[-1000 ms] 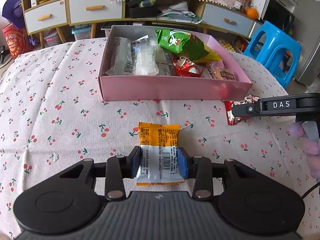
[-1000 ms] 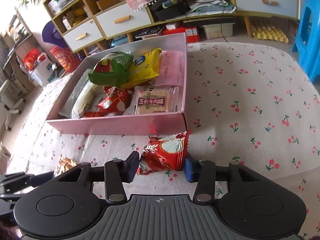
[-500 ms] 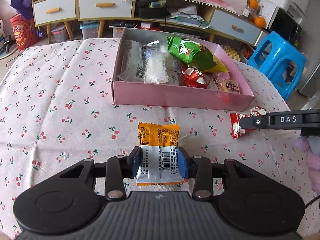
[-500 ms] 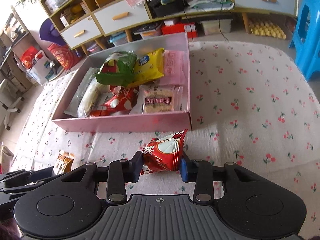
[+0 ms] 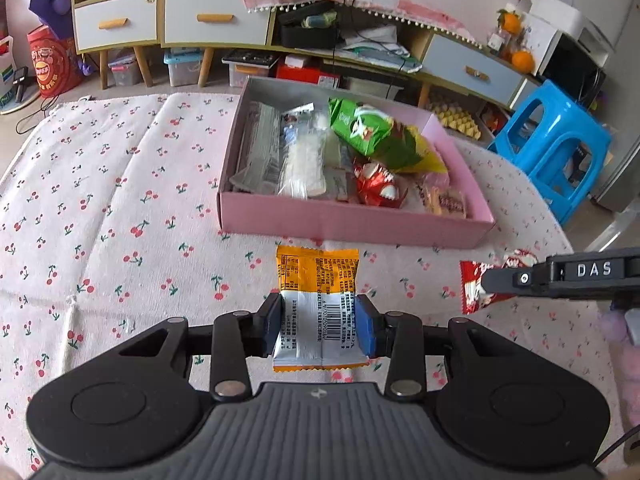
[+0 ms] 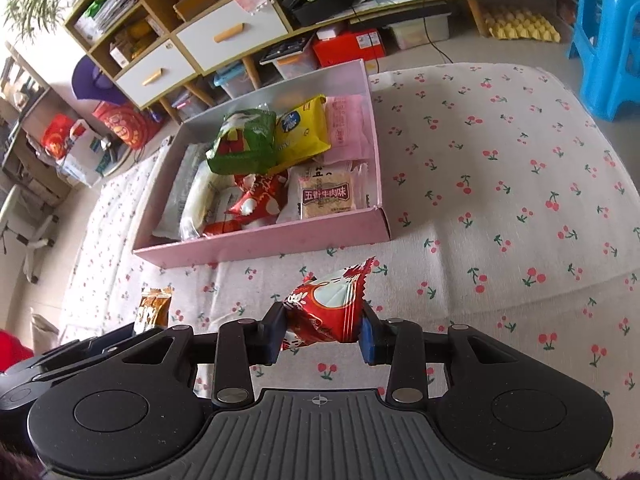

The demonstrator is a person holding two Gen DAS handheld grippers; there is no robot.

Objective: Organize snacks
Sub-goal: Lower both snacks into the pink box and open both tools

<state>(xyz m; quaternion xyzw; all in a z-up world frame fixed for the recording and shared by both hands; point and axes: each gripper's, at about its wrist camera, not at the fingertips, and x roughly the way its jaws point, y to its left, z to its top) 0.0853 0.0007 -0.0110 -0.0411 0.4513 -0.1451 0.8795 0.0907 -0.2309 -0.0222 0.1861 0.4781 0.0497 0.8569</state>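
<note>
1. Box: pale pink walls, greyish inside.
2. Cloth under the box: white, dotted with small red cherries on green stems.
3. Packet just in front of the box: orange upper half, silver-white lower half, black barcode and print.
4. Wrapper in front of the box's near right corner: red with a white patch, zigzag edge.
5. Inside the box: green bag, yellow bag, red-and-white wrapper, clear packs.
6. Left fingers: one pad blue, the other dark.
7. Stool right of the box: bright blue.
</note>
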